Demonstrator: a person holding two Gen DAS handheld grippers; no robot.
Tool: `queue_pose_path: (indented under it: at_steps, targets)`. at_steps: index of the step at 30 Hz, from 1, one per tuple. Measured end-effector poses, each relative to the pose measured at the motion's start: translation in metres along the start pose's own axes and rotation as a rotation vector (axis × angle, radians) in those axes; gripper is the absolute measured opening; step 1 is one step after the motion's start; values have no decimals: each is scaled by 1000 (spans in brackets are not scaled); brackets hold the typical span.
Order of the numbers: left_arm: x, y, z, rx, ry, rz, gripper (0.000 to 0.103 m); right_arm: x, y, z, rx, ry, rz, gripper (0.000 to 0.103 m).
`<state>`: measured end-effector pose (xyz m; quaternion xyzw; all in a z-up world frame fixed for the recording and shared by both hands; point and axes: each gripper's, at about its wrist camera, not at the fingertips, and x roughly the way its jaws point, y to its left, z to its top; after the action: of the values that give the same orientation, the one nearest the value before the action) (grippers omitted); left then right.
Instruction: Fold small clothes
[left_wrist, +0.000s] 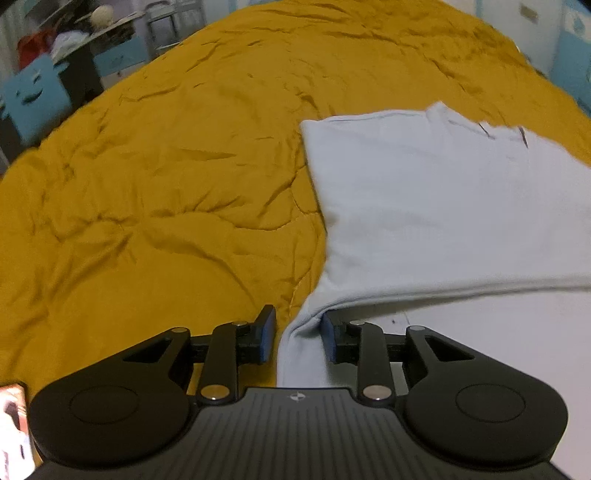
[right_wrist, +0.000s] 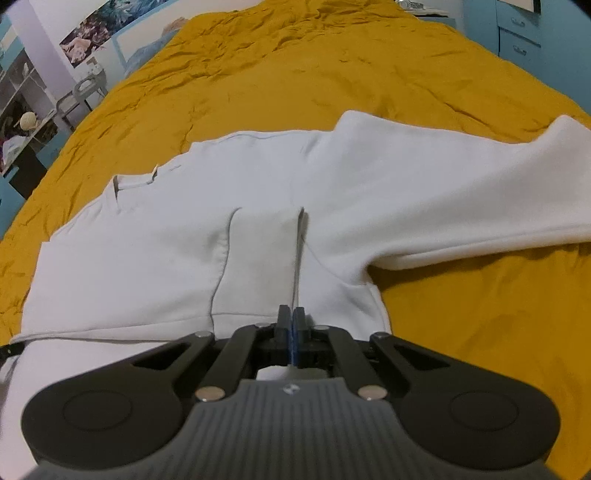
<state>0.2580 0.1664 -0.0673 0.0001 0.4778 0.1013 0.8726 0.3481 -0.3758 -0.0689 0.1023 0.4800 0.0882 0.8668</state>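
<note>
In the left wrist view, the mustard-yellow quilt (left_wrist: 147, 184) spreads out ahead and to the left of the left gripper (left_wrist: 297, 338). Its fingers (left_wrist: 266, 334) stand apart, and a bunched edge of the pale white garment (left_wrist: 443, 206) runs up between them, lying against the right finger's blue pad; the left finger sits clear of the cloth. The rest of the garment stretches flat ahead and to the right of the fingers, over the bed.

In the right wrist view, the garment (right_wrist: 147, 258) lies spread on the quilt (right_wrist: 480, 332) directly ahead of the right gripper (right_wrist: 293, 319), with a sleeve (right_wrist: 461, 206) reaching off to the right of the fingers. The fingers (right_wrist: 283, 321) are pressed together, pinching a thin fold of the white fabric that rises as a ridge straight ahead from the tips.
</note>
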Motion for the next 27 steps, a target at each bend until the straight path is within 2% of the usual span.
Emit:
queue_pose_path:
  at_steps: [3,4,7,10,11,13,17,19,23,24,27]
  targets:
    - [-23,-7,4,62,-43,-22,44,-16,-2,2,-30,-14,-23,0]
    - [-32,-10,7,72,-64,-29,49,-23,-7,2,-20,-20,-15,0]
    - [-52,-22,17,92,-119,-58,56,-53,-32,4,23,-58,-5,0]
    - [-57,-38,28,98,-157,-65,57,-86,-70,8,90,-114,-33,13]
    - [-56,-43,31,97,-167,-62,58,-98,-87,10,123,-139,-45,20]
    - [-52,-54,36,79,-178,-53,62,-118,-119,14,184,-183,-73,24]
    - [-38,-70,44,-12,-148,-57,62,-150,-198,17,342,-282,-149,37]
    - [-31,-78,46,-37,-134,-54,62,-156,-239,17,438,-303,-171,38]
    - [-17,-93,52,-30,-103,-38,62,-151,-315,16,622,-339,-183,40]
    - [-14,-96,52,-25,-95,-29,63,-148,-330,16,657,-350,-177,45]
    - [-5,-102,52,-17,-71,-7,63,-136,-377,15,813,-374,-152,45]
